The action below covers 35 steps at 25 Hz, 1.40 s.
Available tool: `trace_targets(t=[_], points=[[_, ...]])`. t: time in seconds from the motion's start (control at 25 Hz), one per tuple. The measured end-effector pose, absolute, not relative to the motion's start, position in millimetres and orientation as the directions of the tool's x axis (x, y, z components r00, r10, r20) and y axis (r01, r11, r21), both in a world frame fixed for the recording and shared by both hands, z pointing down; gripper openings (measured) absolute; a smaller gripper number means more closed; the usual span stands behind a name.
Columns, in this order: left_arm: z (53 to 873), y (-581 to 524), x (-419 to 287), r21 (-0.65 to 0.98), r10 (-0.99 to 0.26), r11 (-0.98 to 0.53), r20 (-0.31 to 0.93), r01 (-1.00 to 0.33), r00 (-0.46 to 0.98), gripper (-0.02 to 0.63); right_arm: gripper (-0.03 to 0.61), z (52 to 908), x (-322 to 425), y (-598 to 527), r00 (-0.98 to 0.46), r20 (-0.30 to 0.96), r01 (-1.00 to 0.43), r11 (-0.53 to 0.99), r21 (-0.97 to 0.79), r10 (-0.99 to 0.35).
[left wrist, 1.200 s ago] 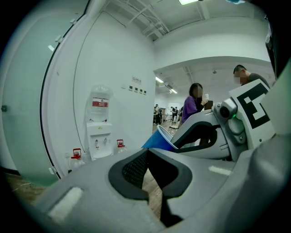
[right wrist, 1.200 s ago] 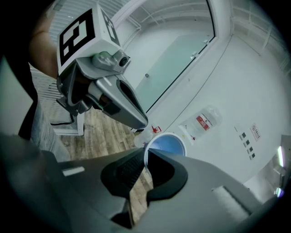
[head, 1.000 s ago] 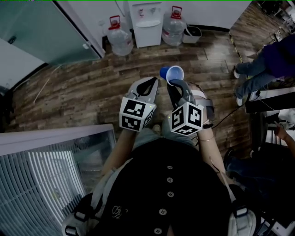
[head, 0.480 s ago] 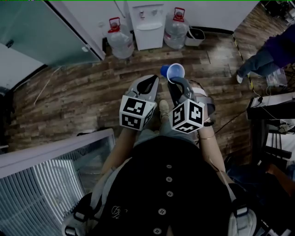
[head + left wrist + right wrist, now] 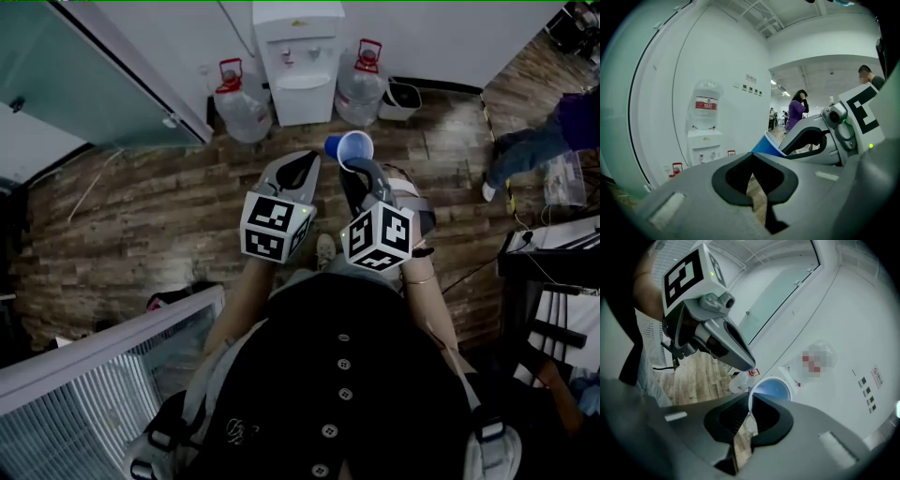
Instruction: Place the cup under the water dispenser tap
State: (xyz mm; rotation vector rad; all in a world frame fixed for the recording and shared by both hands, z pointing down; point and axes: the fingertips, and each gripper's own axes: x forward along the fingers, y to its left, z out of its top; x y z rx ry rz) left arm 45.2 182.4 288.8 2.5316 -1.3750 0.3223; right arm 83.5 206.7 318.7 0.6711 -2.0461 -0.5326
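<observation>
A white water dispenser [image 5: 298,56] stands against the far wall, ahead of both grippers; the left gripper view shows the dispenser [image 5: 705,143] with a bottle on top. My right gripper [image 5: 355,170] is shut on the rim of a blue cup [image 5: 352,148] with a white inside, held out over the wooden floor. In the right gripper view the cup [image 5: 771,389] sits at the right gripper's [image 5: 751,405] tips, its wall pinched between the pads. My left gripper [image 5: 303,161] hangs beside it, shut and empty; its own view shows the left gripper [image 5: 752,161] with tips together and the cup [image 5: 765,146] just to the right.
Large water bottles [image 5: 238,96] [image 5: 362,70] stand on the floor either side of the dispenser, with a dark bin [image 5: 401,96] to the right. A glass partition [image 5: 84,66] runs along the left. A person [image 5: 548,141] stands at the right by a desk [image 5: 553,246]. A white rack [image 5: 84,375] is at the lower left.
Both grippers have travelled forward with the person towards the dispenser, which now shows larger and lower in the head view. The cup stays in the right gripper.
</observation>
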Motion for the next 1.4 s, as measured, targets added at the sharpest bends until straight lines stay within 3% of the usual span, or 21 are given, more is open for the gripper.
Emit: trace_targets(t=[0.72, 1.4], points=[[315, 105, 64, 0.145, -0.789, -0.480, 0.361, -0.865, 0.498, 0.000, 0.025, 345, 100, 128, -0.484, 0.663, -0.200, 0.810, 0.551, -0.571], [334, 10, 27, 0.167, -0.754, -0.520, 0.372, -0.838, 0.542, 0.000, 0.025, 360, 67, 34, -0.436, 0.679, -0.242, 0.803, 0.545, -0.591]])
